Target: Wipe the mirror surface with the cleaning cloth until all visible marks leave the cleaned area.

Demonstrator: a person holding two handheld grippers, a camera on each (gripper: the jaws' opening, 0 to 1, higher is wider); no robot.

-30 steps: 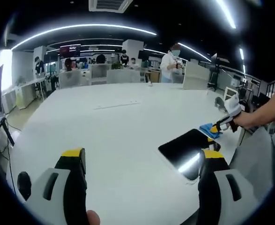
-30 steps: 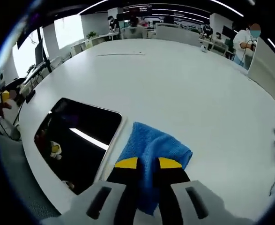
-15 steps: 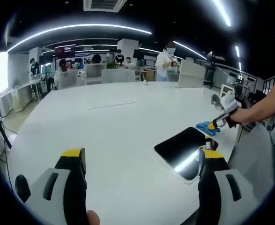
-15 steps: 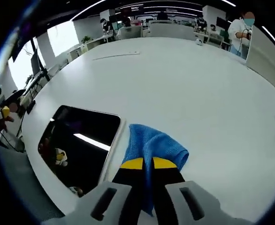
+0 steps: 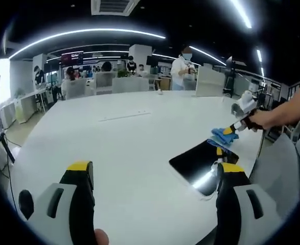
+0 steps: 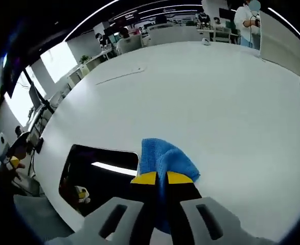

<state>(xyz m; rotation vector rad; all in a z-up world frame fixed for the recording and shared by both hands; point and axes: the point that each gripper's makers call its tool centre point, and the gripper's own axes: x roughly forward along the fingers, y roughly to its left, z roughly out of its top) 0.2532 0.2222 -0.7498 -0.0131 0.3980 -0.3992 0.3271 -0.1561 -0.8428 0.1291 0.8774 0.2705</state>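
A dark rectangular mirror [image 5: 200, 162] [image 6: 96, 176] lies flat near the white table's edge and reflects a ceiling light strip. My right gripper [image 6: 159, 178] [image 5: 230, 127] is shut on a blue cleaning cloth [image 6: 161, 159] [image 5: 222, 136], which hangs lifted above the mirror's far corner. A person's hand holds that gripper at the right of the left gripper view. My left gripper [image 5: 155, 171] stands open over the table, its jaws wide apart with nothing between them, and the mirror lies just beyond its right jaw.
The large white table [image 5: 129, 138] [image 6: 216, 97] stretches far ahead, with a thin strip [image 5: 124, 116] lying on it. Chairs and desks ring the far side, where a person in white [image 5: 182, 69] stands. The table edge runs close by the mirror.
My right gripper has lifted the blue cloth off the table and carried it toward the mirror's far corner. The left gripper has stayed put and open.
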